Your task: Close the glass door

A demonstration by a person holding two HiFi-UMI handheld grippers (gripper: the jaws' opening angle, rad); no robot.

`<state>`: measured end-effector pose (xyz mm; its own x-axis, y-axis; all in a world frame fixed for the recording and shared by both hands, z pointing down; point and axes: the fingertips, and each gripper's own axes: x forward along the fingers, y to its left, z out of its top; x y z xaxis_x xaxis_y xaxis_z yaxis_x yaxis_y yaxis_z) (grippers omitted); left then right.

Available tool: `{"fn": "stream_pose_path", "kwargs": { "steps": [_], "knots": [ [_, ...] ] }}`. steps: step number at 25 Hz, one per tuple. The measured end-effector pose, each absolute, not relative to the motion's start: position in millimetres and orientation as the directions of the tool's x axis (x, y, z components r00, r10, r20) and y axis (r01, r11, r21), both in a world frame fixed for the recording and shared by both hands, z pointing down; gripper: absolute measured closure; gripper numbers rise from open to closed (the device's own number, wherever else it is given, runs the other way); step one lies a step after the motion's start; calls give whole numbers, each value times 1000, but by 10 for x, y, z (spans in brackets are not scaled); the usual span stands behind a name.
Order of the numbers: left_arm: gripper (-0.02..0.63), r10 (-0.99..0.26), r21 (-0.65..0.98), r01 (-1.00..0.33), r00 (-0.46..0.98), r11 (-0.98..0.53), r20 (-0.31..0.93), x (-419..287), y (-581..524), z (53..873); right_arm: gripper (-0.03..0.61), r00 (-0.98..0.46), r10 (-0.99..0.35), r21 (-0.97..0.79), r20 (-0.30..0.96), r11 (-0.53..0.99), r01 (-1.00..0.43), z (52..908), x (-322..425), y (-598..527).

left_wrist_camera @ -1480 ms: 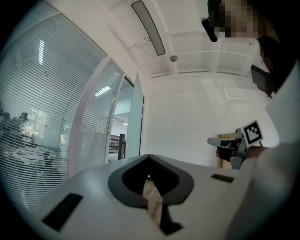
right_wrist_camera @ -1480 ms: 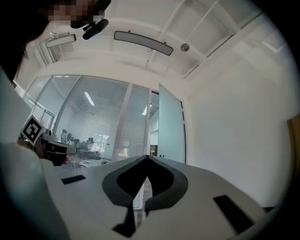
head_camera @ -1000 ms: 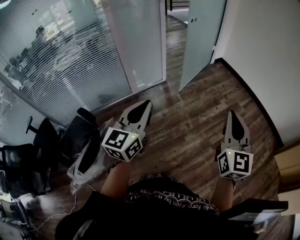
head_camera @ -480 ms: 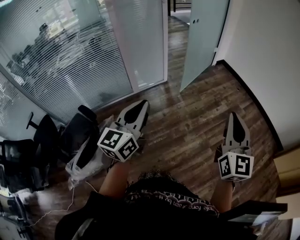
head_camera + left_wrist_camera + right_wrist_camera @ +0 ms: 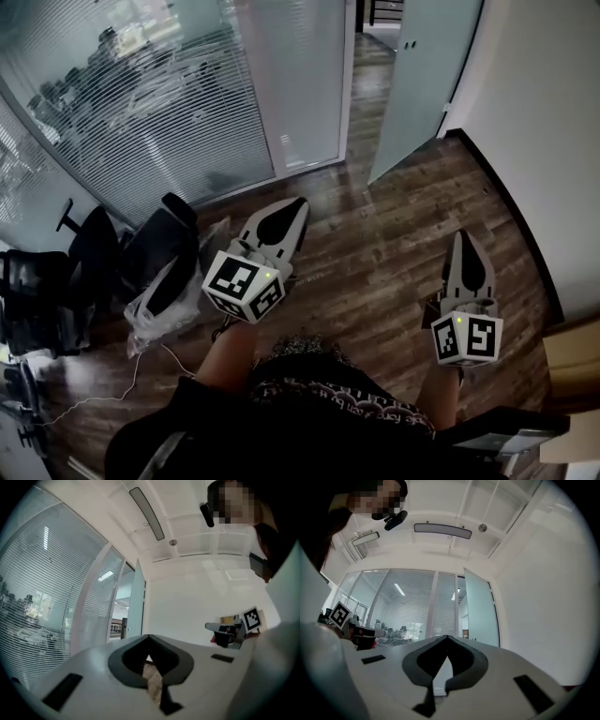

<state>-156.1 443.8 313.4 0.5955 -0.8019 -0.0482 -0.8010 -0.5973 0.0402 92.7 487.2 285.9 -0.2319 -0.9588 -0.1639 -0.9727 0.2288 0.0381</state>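
Moved: left gripper (image 5: 298, 202) edged forward.
Jaws: it and right gripper (image 5: 462, 234) both closed, empty.
Door (image 5: 427, 75): ajar ahead.
Left: chairs (image 5: 94, 258), bag (image 5: 164, 298).
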Motion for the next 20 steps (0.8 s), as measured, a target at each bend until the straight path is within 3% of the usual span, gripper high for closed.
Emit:
{"fn": "stream_pose_path", "kwargs": {
  "steps": [8,20],
  "knots": [
    [612,-800,50,-799,599,-600,-34,-1538,4098,3210,575,-242,-962,28,-123,241,-970,3061,869,4491],
    [612,-788,39,-787,615,-616,-36,-1584,2700,3276,575,-161,-977,18,-141,160,-987,3034,1013,3193]
  ]
}}
